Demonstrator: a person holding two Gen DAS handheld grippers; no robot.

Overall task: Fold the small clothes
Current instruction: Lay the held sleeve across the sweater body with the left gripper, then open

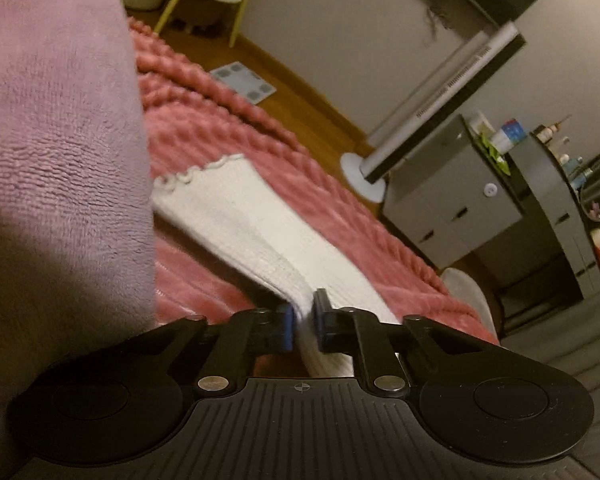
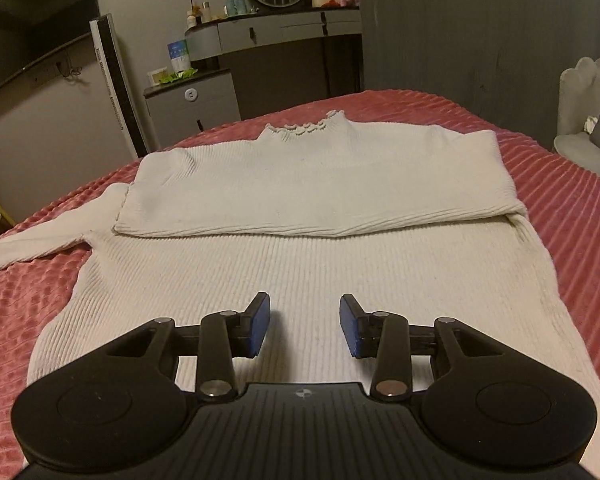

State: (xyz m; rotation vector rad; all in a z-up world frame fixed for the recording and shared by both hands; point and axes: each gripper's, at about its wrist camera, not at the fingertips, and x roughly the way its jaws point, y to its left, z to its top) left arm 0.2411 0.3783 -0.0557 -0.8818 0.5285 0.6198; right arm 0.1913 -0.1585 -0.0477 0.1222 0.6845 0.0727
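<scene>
While the left gripper [image 1: 303, 312] is pinching a fold of the white sweater [image 1: 236, 216] over the pink blanket [image 1: 220, 120], the right gripper [image 2: 304, 322] is hovering with fingers apart, above the sweater's ribbed lower part.

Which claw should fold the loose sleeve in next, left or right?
Left, probably. The left claw is already shut on the white sweater at its sleeve; the right claw is open over the body, holding nothing.
</scene>
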